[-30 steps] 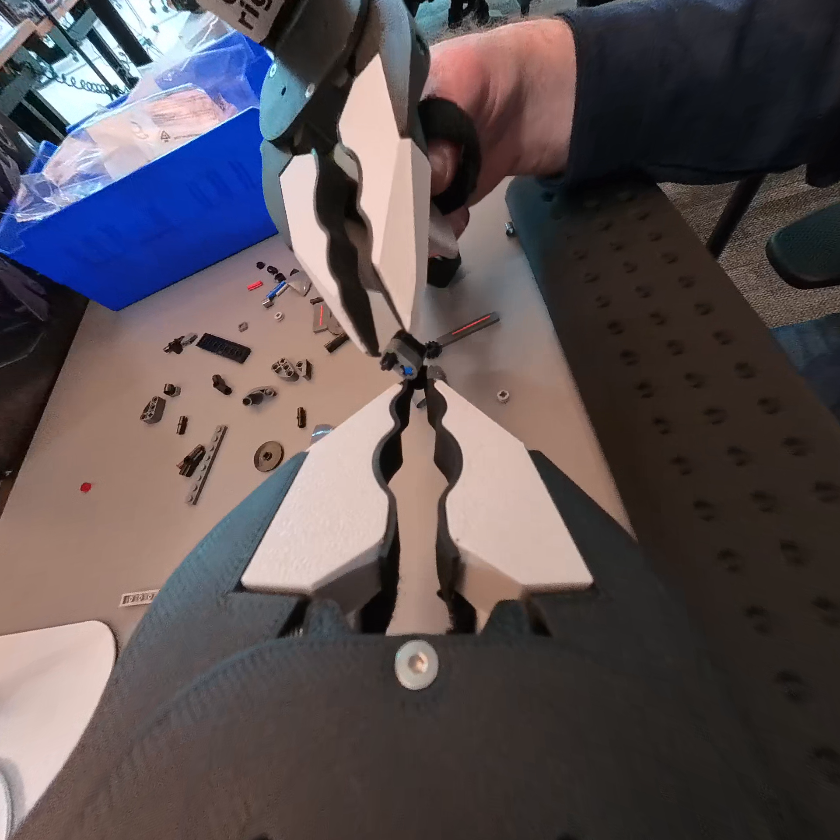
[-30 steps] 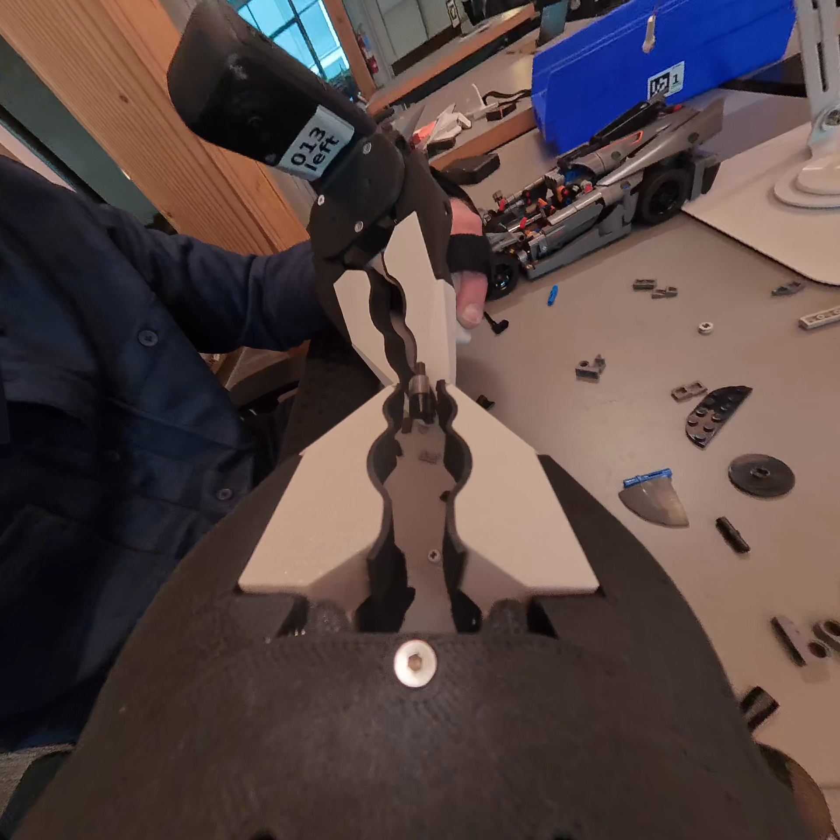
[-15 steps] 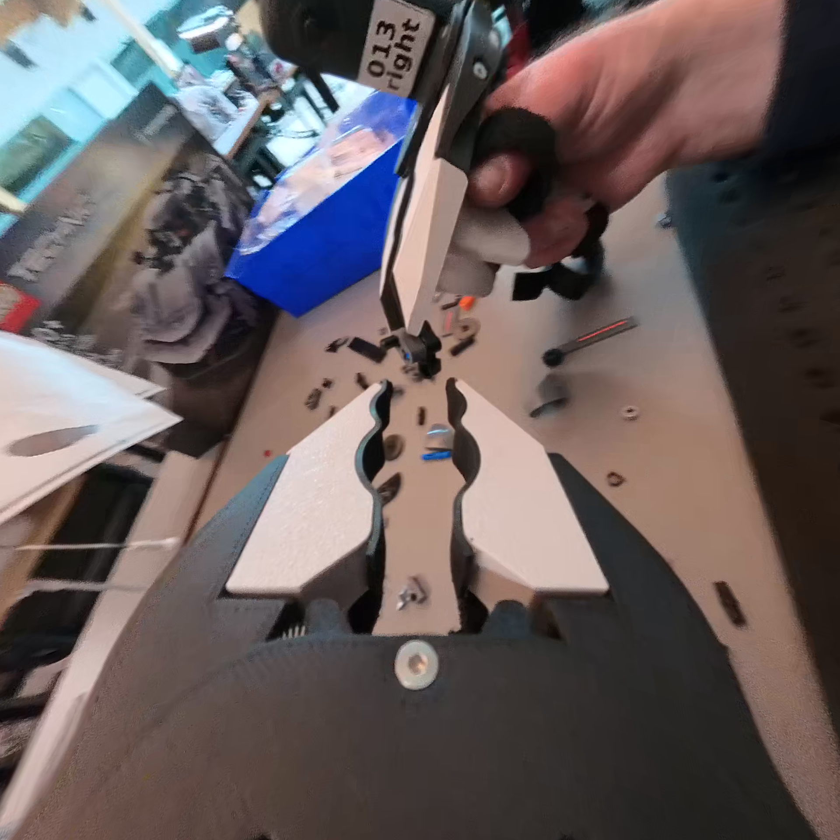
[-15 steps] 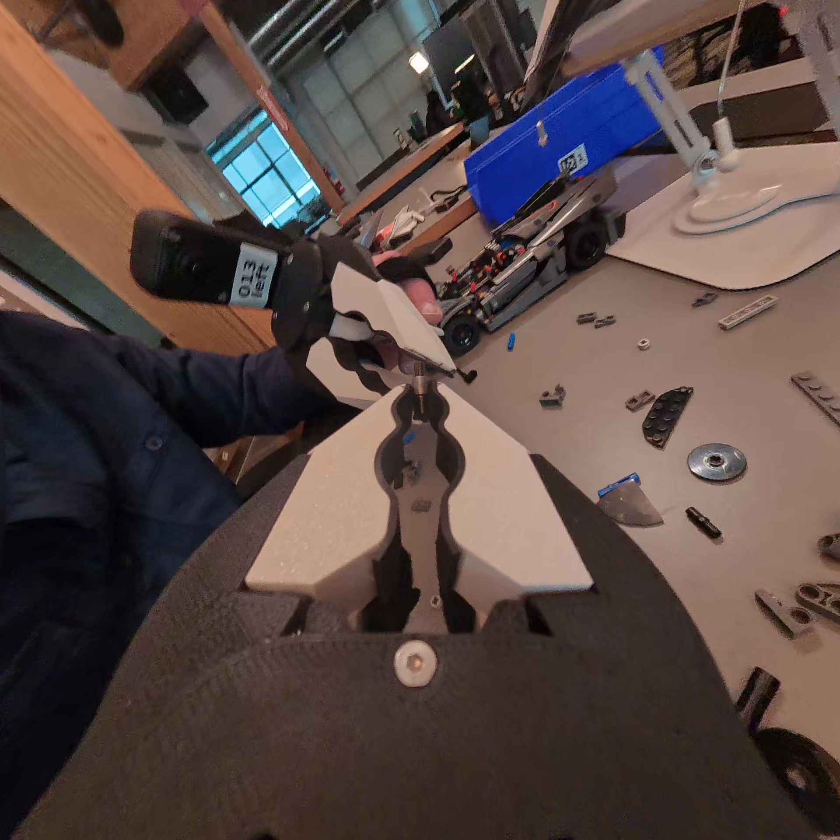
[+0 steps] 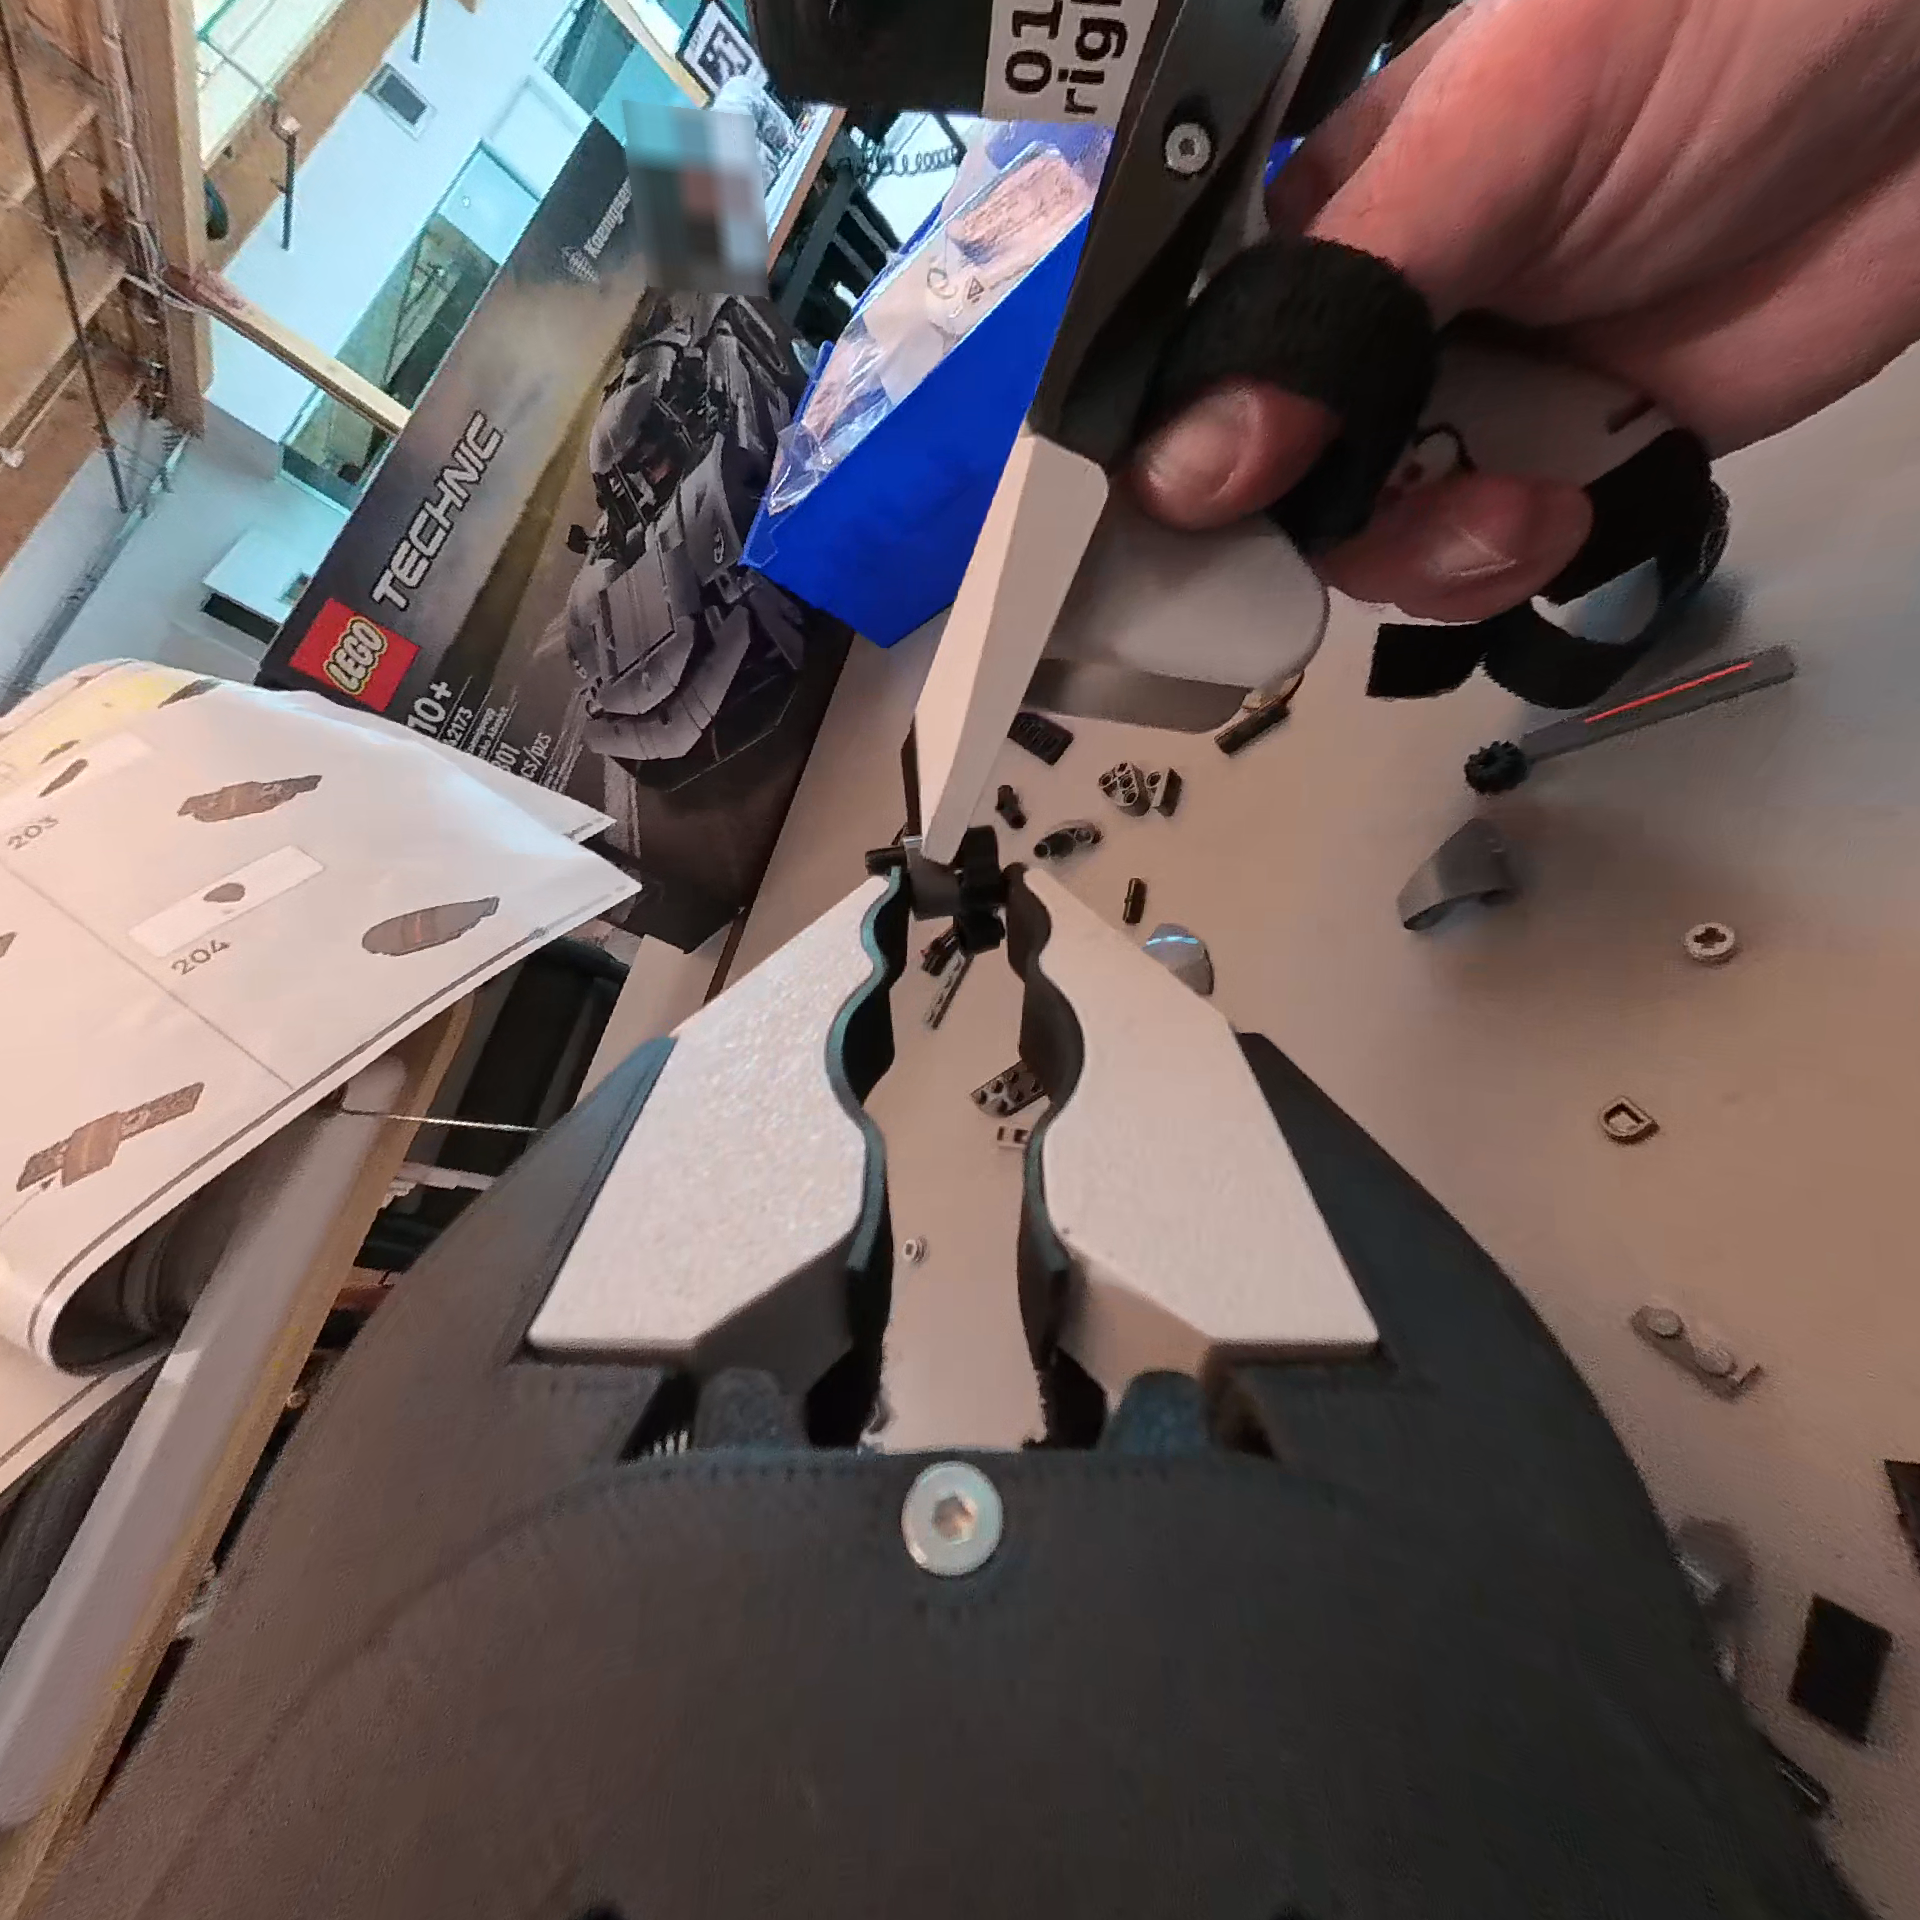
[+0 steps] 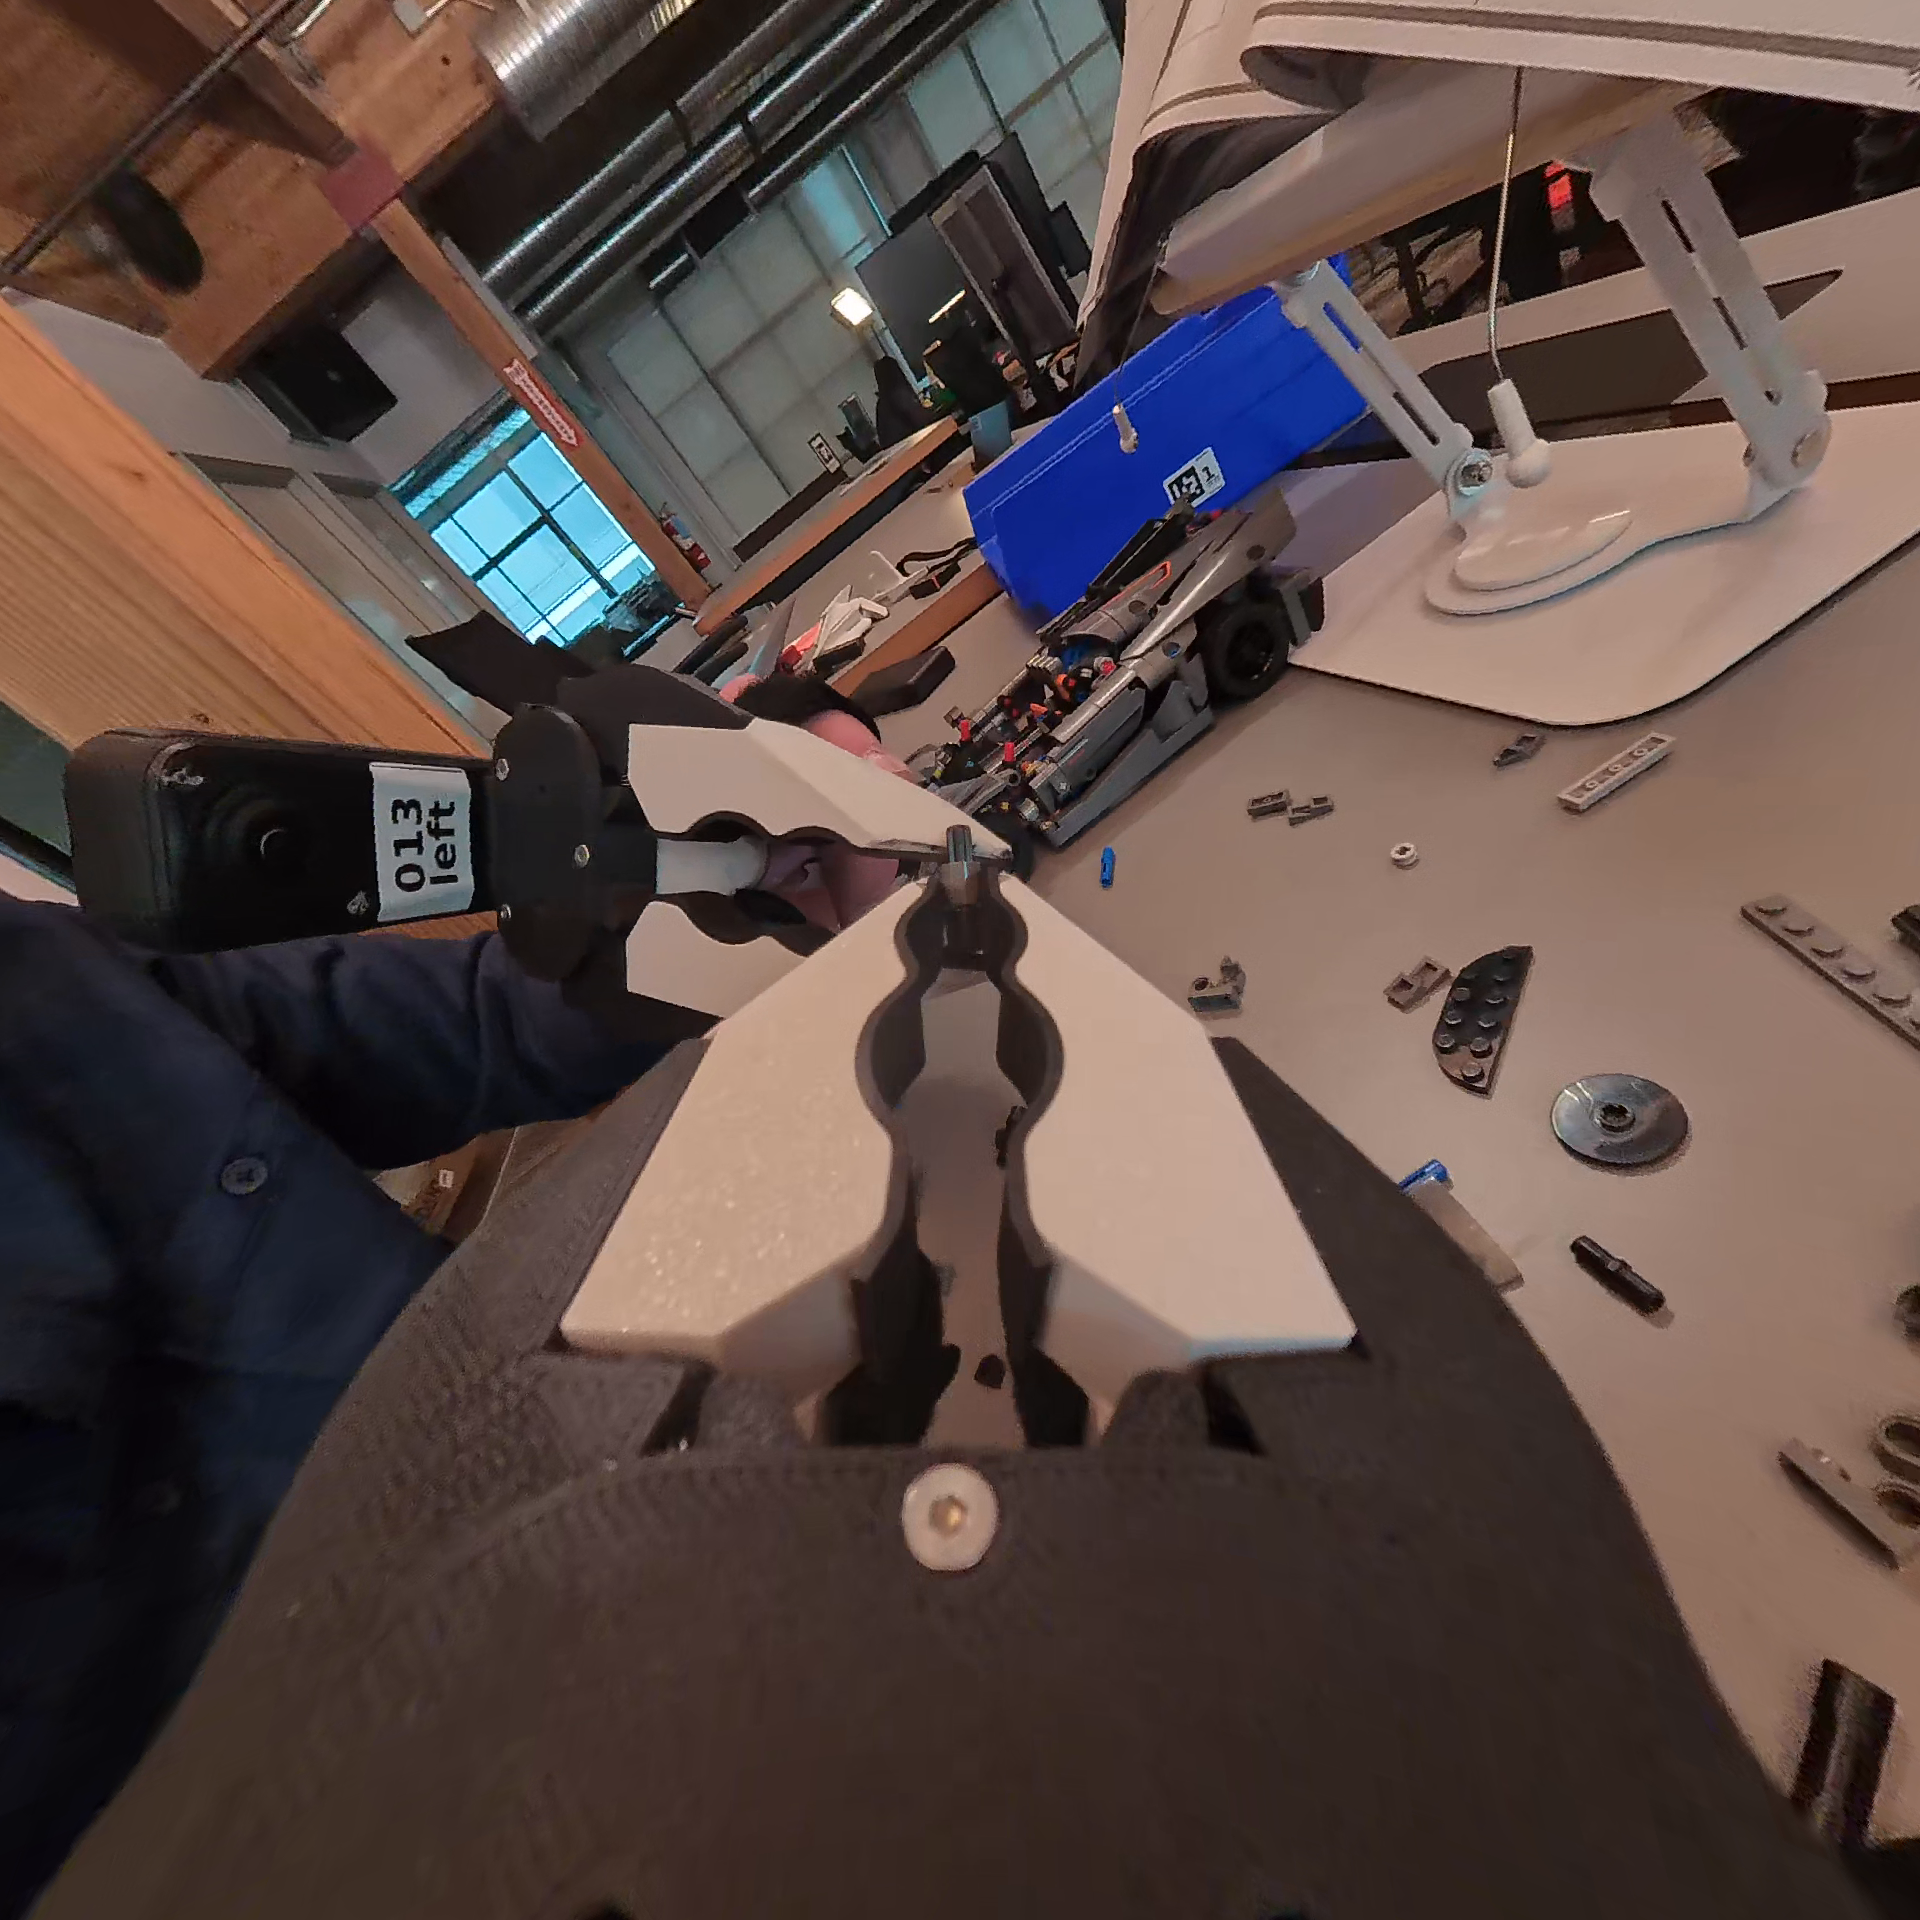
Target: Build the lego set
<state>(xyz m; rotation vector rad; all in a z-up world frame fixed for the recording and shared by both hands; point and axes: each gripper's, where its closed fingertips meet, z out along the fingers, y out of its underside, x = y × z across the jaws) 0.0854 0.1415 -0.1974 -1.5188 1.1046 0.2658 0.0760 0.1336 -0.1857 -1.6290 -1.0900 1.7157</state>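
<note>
Left wrist view has the small grey-and-black lego sub-assembly (image 5: 948, 891) right at the tip of the left tool (image 5: 954, 891), whose tips stand parted either side of it, seemingly closing on it though contact is hard to judge; the right tool (image 5: 940, 847) comes down from above and ahead, closed on the piece's upper end; the piece's long axis looks to run roughly along the right tool's line, so both tools meet tip to tip above the bench (image 5: 1558, 1039); half a second ago the left tool sat short of the piece with a clear gap; that gap is now closed, and the partly built car (image 6: 1132, 665) lies well beyond.
</note>
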